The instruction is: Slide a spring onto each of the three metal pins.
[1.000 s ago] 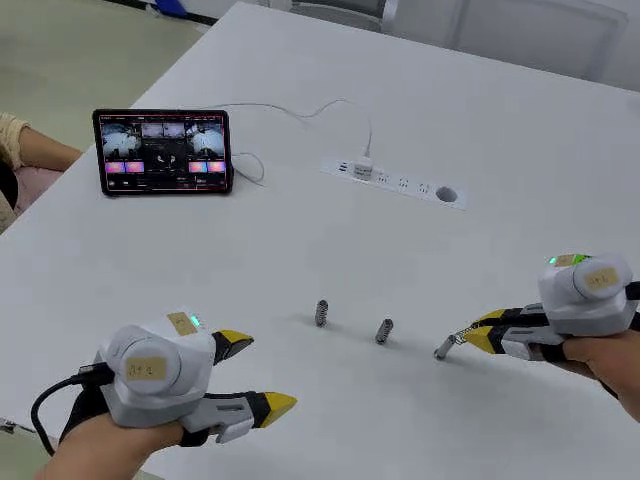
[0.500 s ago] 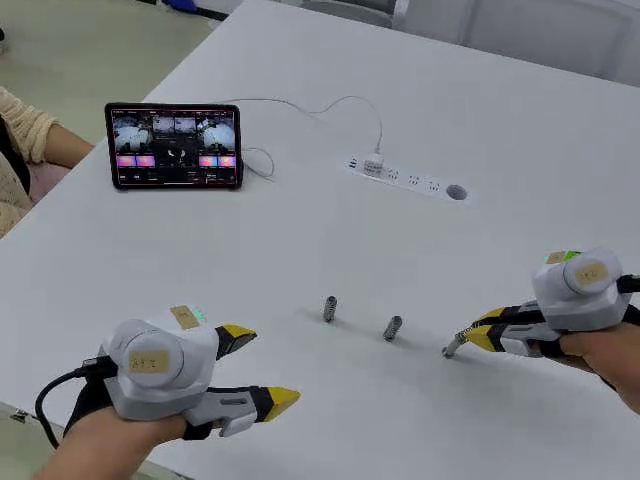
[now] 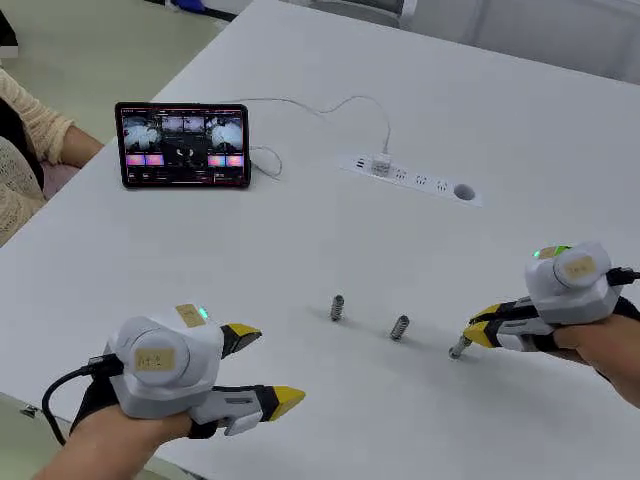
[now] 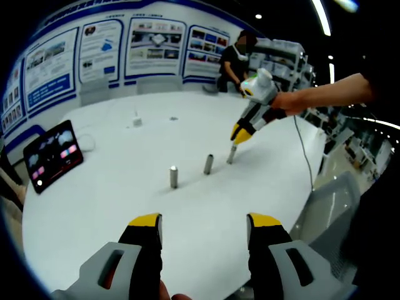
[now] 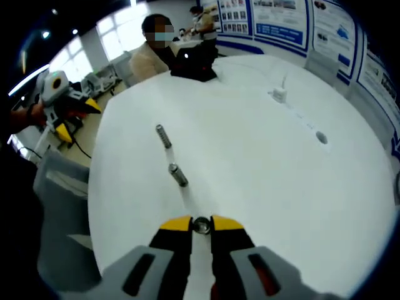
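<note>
head view, entries left to right.

- sleeve [image 3: 30,130]: pale knit, a person's, at the far left edge of the frame beside the table [image 3: 300,240].
- tablet [image 3: 185,145]: upper left, propped up on the white table with its screen lit. a white cable [image 3: 330,105] loops off to its right.
- left hand-held gripper [image 3: 270,365]: lower left, near the table's front edge and well apart from the pins. grey body, black jaws with yellow tips. the jaws are spread wide with nothing between them. the left gripper view shows the same bare gap, with all three pins in a row beyond it.
- first pin [image 3: 337,308]: centre of frame, upright on the table, with spring coils around its shaft.
- second pin [image 3: 399,327]: just right of the first and a little lower in the frame. it stands on the table and likewise carries a spring.
- power strip [image 3: 415,182]: upper centre-right, lying flat. a white plug sits at its left end, where the cable arrives.
- third pin [image 3: 460,347]: right of centre, tilted, its upper end touching the right hand-held gripper's tips.
- right hand-held gripper [image 3: 478,333]: right edge of frame, held in a hand, with a green light on top. in the right gripper view its jaws are drawn almost together on a small round metal end at the top of the third pin. whether that end is spring or pin cannot be told.
</note>
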Tool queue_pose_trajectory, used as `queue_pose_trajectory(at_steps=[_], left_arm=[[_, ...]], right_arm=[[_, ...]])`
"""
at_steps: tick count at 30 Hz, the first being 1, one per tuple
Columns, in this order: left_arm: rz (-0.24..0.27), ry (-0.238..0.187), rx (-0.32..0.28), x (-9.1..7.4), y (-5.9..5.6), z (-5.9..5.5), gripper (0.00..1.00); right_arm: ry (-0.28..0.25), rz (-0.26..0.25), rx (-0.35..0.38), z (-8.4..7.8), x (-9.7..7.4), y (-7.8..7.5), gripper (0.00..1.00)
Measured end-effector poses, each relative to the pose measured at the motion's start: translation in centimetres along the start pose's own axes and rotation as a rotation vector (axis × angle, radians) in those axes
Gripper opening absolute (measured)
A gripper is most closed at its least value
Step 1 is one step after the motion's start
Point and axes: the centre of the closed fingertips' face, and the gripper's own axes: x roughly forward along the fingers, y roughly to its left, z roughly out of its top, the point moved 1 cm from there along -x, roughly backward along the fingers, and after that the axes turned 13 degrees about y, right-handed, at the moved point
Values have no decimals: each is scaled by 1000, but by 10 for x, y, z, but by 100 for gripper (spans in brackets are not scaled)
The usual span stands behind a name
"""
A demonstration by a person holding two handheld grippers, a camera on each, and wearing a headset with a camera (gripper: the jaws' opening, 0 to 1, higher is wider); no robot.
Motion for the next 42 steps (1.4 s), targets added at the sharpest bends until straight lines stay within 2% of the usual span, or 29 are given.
queue_pose_trajectory(at_steps=[4, 10, 22, 31, 37, 42], left_arm=[[2, 4, 1, -1, 1, -1, 56], [6, 2, 3, -2, 2, 1, 56], [6, 0, 8, -4, 3, 3, 55], [8, -5, 5, -5, 3, 3, 56], [13, -4, -2, -6, 4, -1, 55], [17, -11, -10, -7, 6, 1, 56]], right_arm=[[7, 2, -12, -2, 5, -1, 13], [-13, 5, -1, 0, 5, 2, 13], [-14, -24, -14, -7, 5, 1, 13], [14, -34, -48, -11, 17, 3, 13], [21, -35, -40, -14, 25, 2, 13], [26, -25, -15, -18, 33, 0, 13]])
